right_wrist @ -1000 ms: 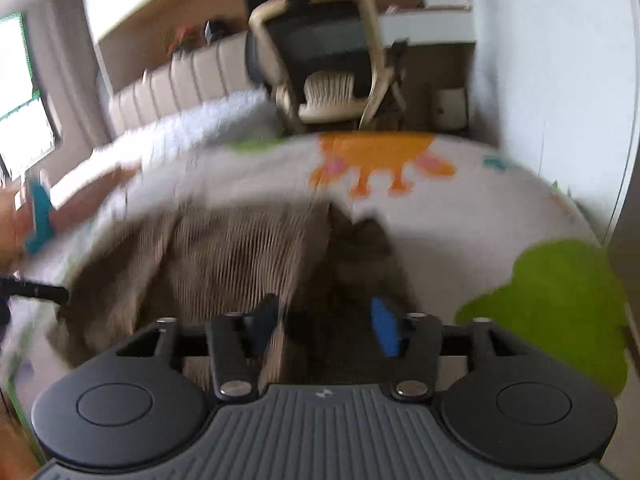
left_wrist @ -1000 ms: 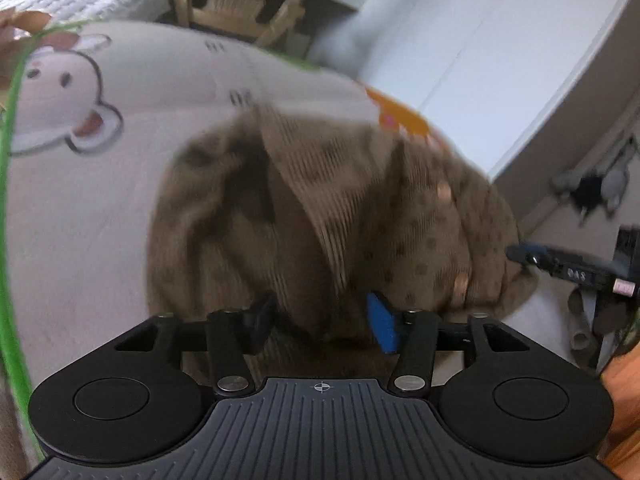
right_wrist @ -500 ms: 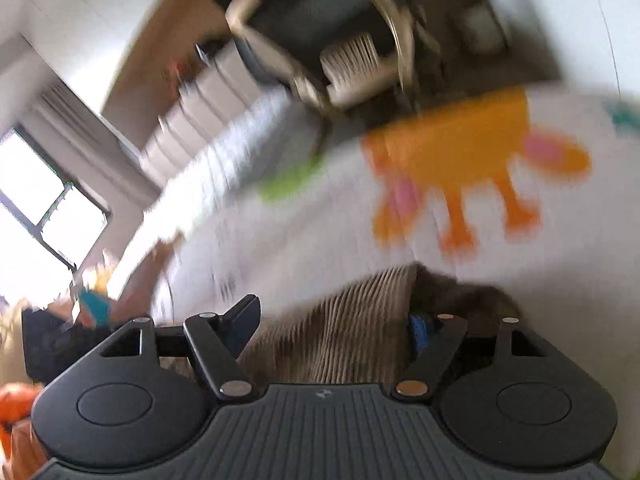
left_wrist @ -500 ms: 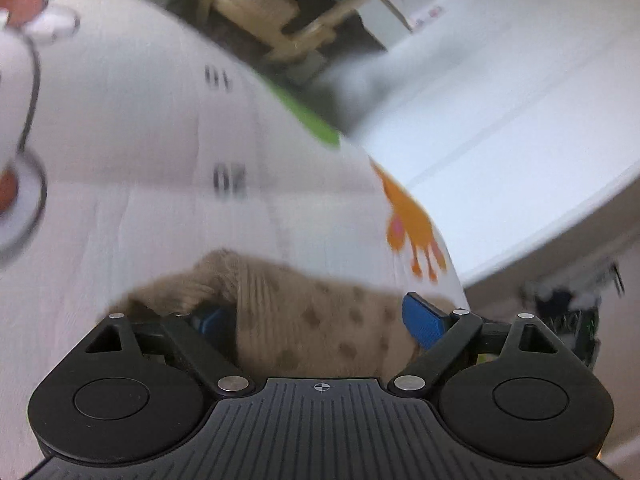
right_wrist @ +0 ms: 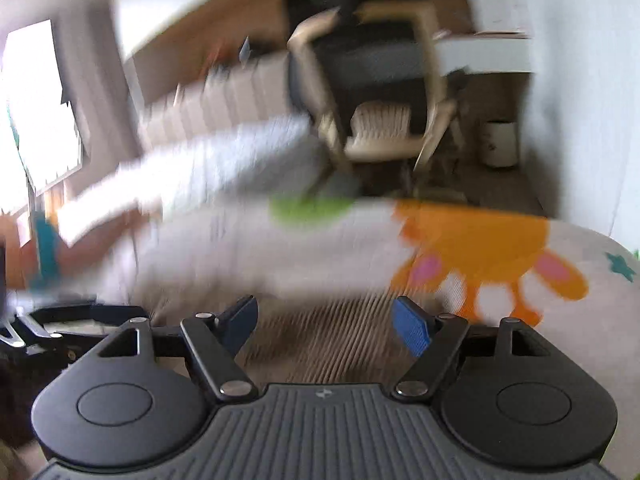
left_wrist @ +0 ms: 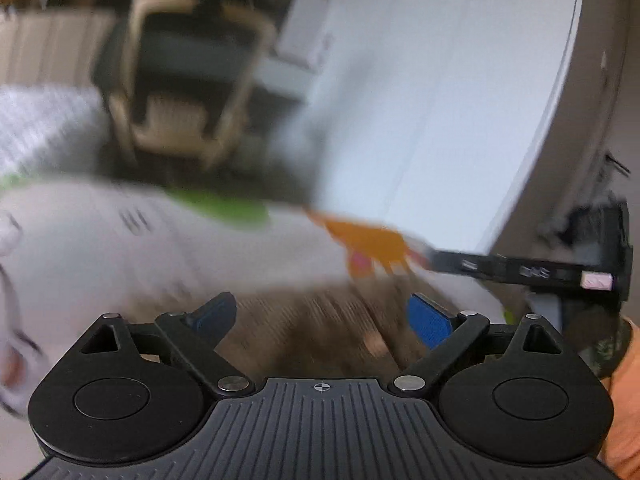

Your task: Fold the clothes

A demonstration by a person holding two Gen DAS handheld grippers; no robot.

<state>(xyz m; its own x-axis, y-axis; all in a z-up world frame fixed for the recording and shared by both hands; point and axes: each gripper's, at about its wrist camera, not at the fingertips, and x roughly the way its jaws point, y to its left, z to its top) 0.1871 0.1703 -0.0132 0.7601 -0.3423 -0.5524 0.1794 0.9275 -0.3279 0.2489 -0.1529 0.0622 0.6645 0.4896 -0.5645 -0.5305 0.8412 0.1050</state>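
Note:
A brown ribbed garment (left_wrist: 316,332) lies on a white mat with cartoon prints (left_wrist: 100,252); it also shows in the right wrist view (right_wrist: 324,340). Both views are blurred by motion. My left gripper (left_wrist: 320,318) is open, its blue pads apart over the garment's near part. My right gripper (right_wrist: 324,320) is open too, over the ribbed cloth. The right gripper's body (left_wrist: 520,270) reaches in from the right in the left wrist view. The left gripper's body (right_wrist: 60,320) shows at the left edge of the right wrist view.
A chair with a tan frame (right_wrist: 380,120) stands beyond the mat's far edge, with a white desk (right_wrist: 488,54) and a small bin (right_wrist: 500,144) to its right. A white quilted bed (right_wrist: 192,172) lies to the left. A white wall (left_wrist: 420,100) rises on the right.
Both grippers have opened wider and tilted up from the garment. The cloth that lay between the fingers half a second ago now lies lower in both views.

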